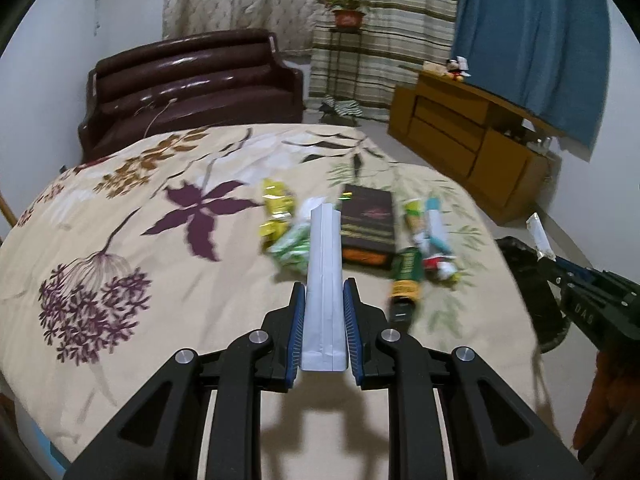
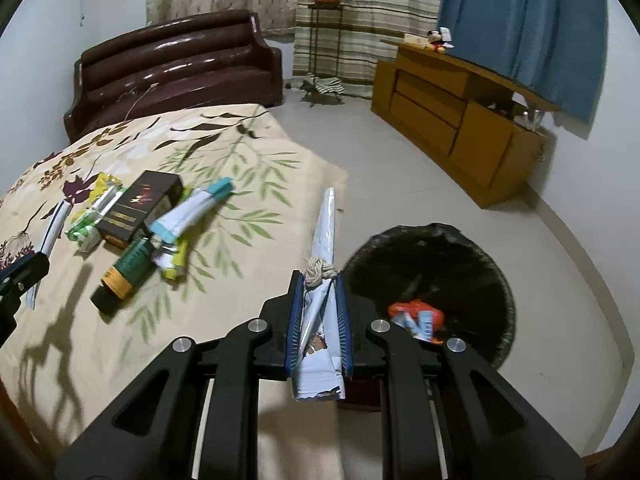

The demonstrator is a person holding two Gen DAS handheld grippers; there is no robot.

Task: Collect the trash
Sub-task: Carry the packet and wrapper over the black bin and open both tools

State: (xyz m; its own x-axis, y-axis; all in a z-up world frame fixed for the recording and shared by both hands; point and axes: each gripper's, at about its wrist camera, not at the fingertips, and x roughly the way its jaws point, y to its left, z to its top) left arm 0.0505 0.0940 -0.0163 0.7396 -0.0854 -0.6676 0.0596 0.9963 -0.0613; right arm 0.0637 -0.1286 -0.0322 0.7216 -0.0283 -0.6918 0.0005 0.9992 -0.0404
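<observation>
My left gripper [image 1: 324, 292] is shut on a white paper pouch [image 1: 325, 276] and holds it above the floral bedspread [image 1: 160, 240]. My right gripper [image 2: 319, 284] is shut on a pale wrapper tied with string [image 2: 322, 248], at the bed's edge beside the black trash bin [image 2: 440, 256]. An orange packet [image 2: 416, 316] lies in the bin. On the bed lie a dark box [image 1: 368, 224], green and yellow wrappers [image 1: 280, 216], a green tube [image 1: 406, 276] and a white-teal tube [image 2: 192, 210].
A brown leather sofa [image 1: 192, 84] stands behind the bed. A wooden cabinet [image 2: 452, 116] runs along the right wall under a blue curtain. A plant stand [image 2: 326, 20] is at the back. Bare floor lies between bed and cabinet.
</observation>
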